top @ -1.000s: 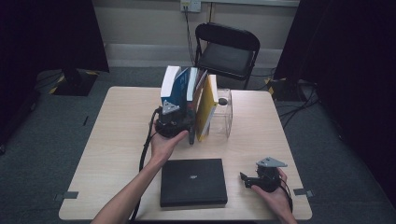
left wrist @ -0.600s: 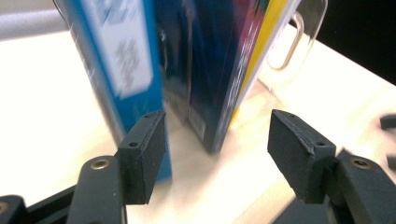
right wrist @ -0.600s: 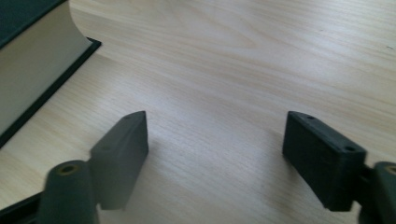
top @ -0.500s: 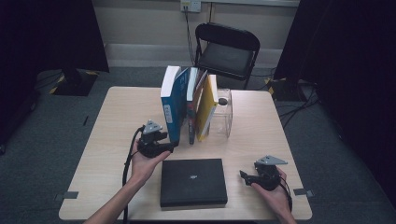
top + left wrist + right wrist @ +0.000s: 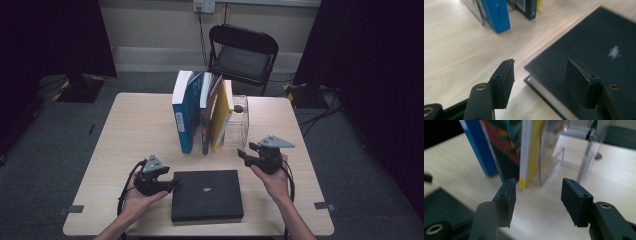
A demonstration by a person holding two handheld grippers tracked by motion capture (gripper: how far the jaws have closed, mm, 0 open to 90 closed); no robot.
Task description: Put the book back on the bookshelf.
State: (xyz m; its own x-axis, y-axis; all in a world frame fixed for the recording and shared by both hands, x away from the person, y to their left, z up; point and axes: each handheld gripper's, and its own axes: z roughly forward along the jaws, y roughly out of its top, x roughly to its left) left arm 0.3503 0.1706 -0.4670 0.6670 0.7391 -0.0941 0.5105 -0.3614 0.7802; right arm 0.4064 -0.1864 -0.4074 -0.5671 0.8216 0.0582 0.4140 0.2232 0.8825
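A black book (image 5: 207, 195) lies flat near the table's front edge. My left gripper (image 5: 175, 184) sits low at its left edge, pointing right. In the left gripper view the jaws (image 5: 540, 75) stand half apart over the book's near corner (image 5: 599, 37), pads off it. A blue book (image 5: 186, 112), a dark book (image 5: 206, 115) and a yellow book (image 5: 221, 117) stand in a row against a clear plastic stand (image 5: 241, 125). My right gripper (image 5: 242, 154) hovers right of them, aimed at the yellow book (image 5: 530, 150) and the stand (image 5: 574, 150). Its jaws (image 5: 537, 192) have just been closing, with nothing between them.
The wooden table (image 5: 135, 130) has bare room left of the standing books. A black folding chair (image 5: 243, 55) stands behind the far edge. Cables trail from both grippers over the front of the table.
My left hand came away from the standing books and sank to the black book's left edge. My right hand rose from the front right corner toward the books, its jaws narrower.
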